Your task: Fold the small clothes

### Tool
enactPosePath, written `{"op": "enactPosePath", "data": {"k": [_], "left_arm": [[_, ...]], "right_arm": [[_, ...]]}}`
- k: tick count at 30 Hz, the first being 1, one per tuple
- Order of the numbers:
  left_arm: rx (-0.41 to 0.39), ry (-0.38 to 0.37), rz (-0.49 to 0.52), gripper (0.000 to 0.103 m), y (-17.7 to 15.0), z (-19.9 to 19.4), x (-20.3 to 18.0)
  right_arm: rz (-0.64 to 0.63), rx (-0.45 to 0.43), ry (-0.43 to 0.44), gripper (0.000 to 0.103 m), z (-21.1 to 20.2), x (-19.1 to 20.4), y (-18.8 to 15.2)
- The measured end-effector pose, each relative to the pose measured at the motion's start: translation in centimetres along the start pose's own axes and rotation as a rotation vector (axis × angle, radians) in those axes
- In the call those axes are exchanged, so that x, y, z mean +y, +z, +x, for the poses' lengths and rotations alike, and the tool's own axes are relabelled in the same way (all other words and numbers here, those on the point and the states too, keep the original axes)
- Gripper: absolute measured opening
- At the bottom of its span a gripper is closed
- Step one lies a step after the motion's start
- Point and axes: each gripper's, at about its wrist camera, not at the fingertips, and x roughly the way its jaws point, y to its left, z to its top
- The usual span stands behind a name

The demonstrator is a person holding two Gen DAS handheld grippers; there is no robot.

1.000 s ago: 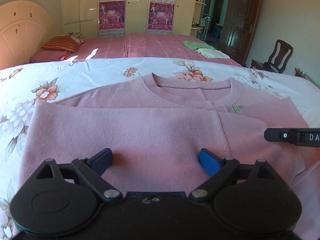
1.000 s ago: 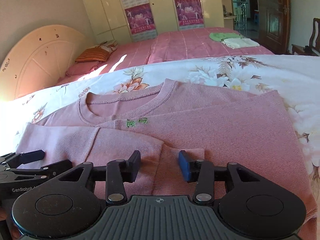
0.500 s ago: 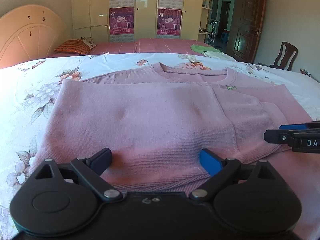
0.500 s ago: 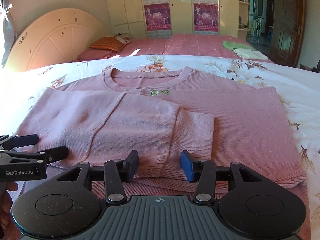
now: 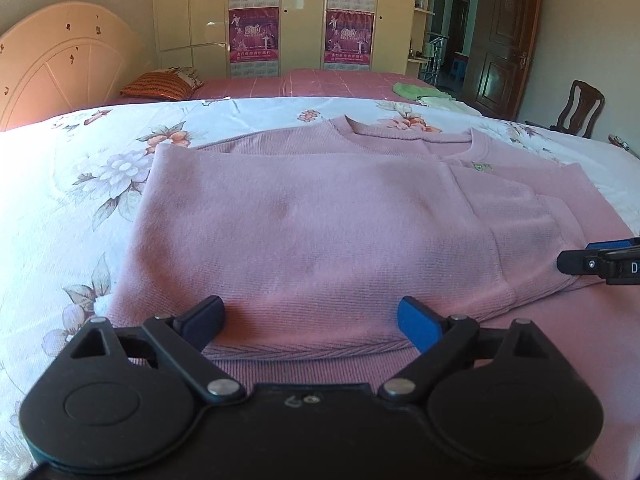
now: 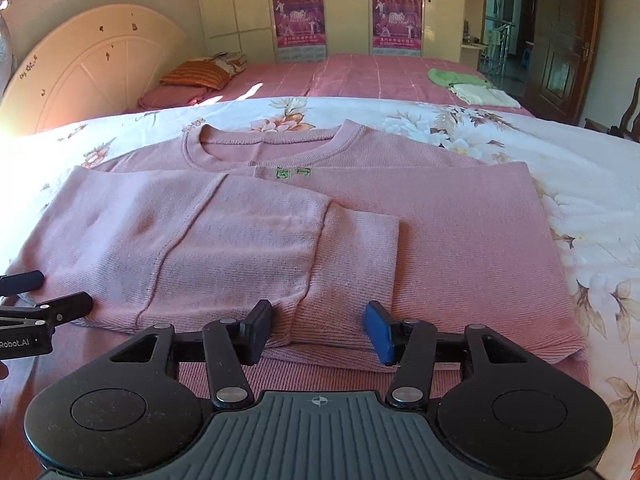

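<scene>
Left gripper (image 5: pixel 310 320): nearest of all, its jaws stand wide apart over the near hem of the folded layer. The pads sit at either side of the fabric with daylight around them, gripping nothing.
Right gripper (image 6: pixel 318 332): jaws part-way apart and opening, the ribbed cuff end of the sleeve lying between them. The pads do not press on it.
Each tool in the other's view: the right one's tip pokes in at the right edge of the left view, the left one's at the left edge of the right view, both just beside the folded edge.
Pink sweater (image 5: pixel 320 220): lying flat on the near bed, its left side and sleeve folded across the front. The sleeve (image 6: pixel 348 264) ends about the middle of the body. The neckline is at the far end, with a small green mark (image 6: pixel 292 172) just below the collar.
Floral bedspread (image 5: pixel 80 184): white with pink and orange flowers, under the sweater on all sides.
Second bed (image 6: pixel 360 76): beyond, with a pink cover, an orange striped pillow (image 5: pixel 160 86) at the headboard end and green and pale folded cloths (image 6: pixel 468 84) at the other.
Far wall: cream wardrobe (image 5: pixel 192 16) with purple posters, a dark wooden door (image 5: pixel 504 36) to the right, and a wooden chair (image 5: pixel 582 108) near it.
</scene>
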Motion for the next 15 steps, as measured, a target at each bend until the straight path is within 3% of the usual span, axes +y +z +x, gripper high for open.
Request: {"op": "enactPosePath", "data": {"k": [2,3,4,10,12,15], "left_arm": [[0.003,0.0,0.003,0.094,0.0,0.0,-0.1],[0.004,0.0,0.007,0.094,0.1,0.1,-0.1],[0.005,-0.001,0.009,0.094,0.0,0.0,-0.1],[0.004,-0.018,0.008,0.094,-0.1,-0.3,0.3],[0.002,-0.009,-0.005,0.09,0.0,-1.0,0.7],[-0.057,0.004,-0.037,0.089,-0.2,-2.6,1.9]], "right_arm": [[-0.001,0.003,-0.011,0.058,0.1,-0.1,-0.2],[0.008,0.011,-0.021,0.067,0.2,-0.3,-0.2],[0.036,0.031,-0.02,0.069,0.4,-0.9,-0.2],[0.087,0.026,0.014,0.07,-0.5,-1.7,-0.1],[0.144,0.0,0.036,0.07,-1.3,-2.2,-0.2],[0.241,-0.012,0.086,0.07,-1.3,-3.4,-0.4]]}}
